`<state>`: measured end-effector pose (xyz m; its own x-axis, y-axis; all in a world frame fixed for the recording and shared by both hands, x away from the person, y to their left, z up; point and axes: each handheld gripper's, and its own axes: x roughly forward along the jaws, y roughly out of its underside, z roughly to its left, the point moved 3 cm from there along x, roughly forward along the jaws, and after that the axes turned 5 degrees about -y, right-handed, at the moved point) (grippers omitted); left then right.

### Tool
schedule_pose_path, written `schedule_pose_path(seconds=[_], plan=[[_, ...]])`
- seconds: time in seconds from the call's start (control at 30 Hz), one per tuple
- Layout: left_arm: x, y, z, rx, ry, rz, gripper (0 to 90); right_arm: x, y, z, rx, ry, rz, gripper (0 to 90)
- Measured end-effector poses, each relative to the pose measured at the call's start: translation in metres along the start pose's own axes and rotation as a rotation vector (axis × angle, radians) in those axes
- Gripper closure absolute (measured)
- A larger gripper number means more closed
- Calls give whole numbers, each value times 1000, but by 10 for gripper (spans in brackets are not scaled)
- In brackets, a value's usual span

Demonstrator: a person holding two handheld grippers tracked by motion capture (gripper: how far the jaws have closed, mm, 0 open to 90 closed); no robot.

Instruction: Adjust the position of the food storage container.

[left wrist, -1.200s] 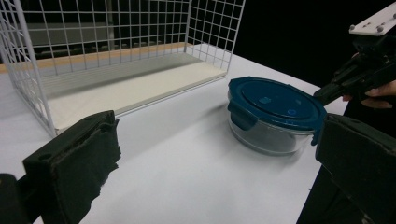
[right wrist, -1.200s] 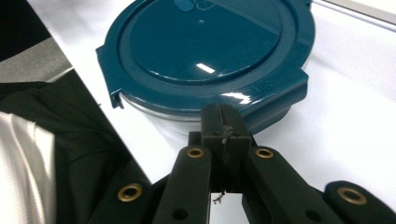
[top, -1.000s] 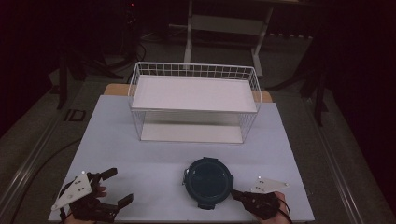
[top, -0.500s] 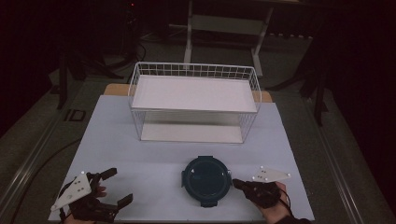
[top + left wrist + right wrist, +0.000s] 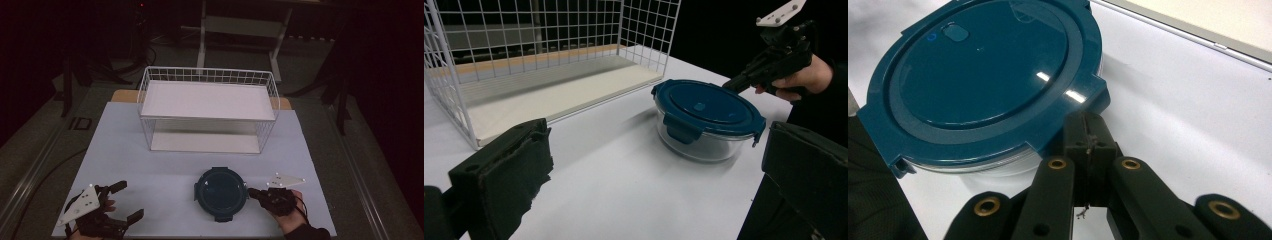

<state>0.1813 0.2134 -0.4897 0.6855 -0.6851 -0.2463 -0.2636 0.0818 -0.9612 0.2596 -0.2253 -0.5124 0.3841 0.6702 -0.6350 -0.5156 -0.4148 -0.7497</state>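
**Right gripper now at the container's edge**

Moved since a second ago: my right gripper (image 5: 253,191) slid in from the table's near edge to the container (image 5: 220,192); left gripper (image 5: 131,201) unchanged.

White table (image 5: 165,160), dark room around it, wire basket (image 5: 207,107) at the far middle. Left gripper low at near-left, jaws spread wide, holding nothing. Right hand (image 5: 287,210) near-right, jaws pressed together, tips touching the lid (image 5: 983,75) rim by a latch tab; nothing gripped between them. Container sits near-centre, in front of the basket: round clear bowl, dark blue clip-on lid, closed.
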Motion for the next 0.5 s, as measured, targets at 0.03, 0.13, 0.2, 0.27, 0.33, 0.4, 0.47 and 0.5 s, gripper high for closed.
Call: schedule_pose_path(seconds=[0.03,0.13,0.2,0.27,0.33,0.4,0.47,0.5], plan=[[0,0,0,2,1,1,0,1,0,0,7,-3,-4,900],[1,0,-1,5,3,6,0,2,-1,2,4,-10,0,900],[1,0,-2,8,6,6,0,4,-1,5,2,-24,1,900],[2,0,-2,6,9,5,0,6,-2,7,1,-32,2,900],[2,1,-2,2,12,6,0,8,-4,9,-3,-37,5,900],[3,1,-2,0,14,6,0,11,-5,11,-7,-43,5,900],[3,1,-2,-3,17,4,0,14,-7,12,-6,-51,9,900],[3,1,-2,-3,17,4,0,17,-7,13,-14,-50,22,900]])
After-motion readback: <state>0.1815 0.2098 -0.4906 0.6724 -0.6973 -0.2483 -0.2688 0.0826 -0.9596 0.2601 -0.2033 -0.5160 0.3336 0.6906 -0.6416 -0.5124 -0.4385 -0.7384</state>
